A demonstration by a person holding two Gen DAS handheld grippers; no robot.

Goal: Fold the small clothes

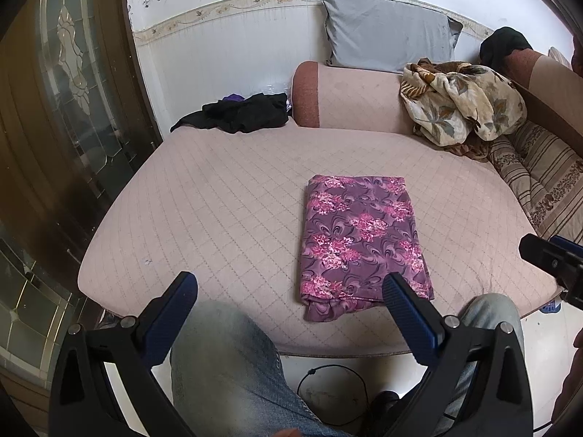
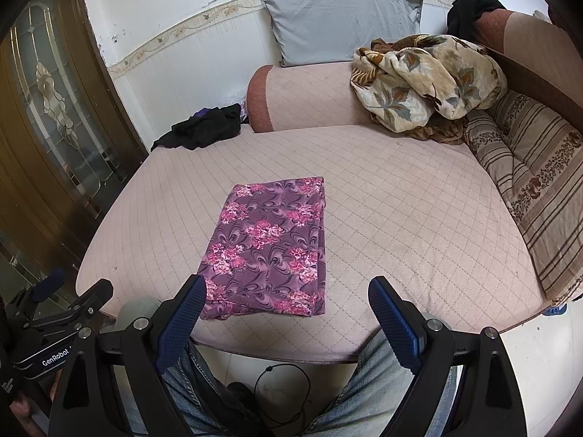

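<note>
One folded cloth (image 1: 362, 238), two pillows (image 1: 388, 31), perhaps two dark garments (image 1: 242, 113)

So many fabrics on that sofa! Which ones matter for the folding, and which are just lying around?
Part of the job:
- purple floral cloth, already folded flat on the seat
- left gripper and right gripper, both open, holding nothing

Just lying about:
- black clothes
- grey pillow
- beige floral blanket
- striped cushion

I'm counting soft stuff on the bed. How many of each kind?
Folded purple cloth: 1
Black clothes pile: 1
Grey pillow: 1
Striped pillow: 1
Flowery blanket: 1
Total: 5
</note>
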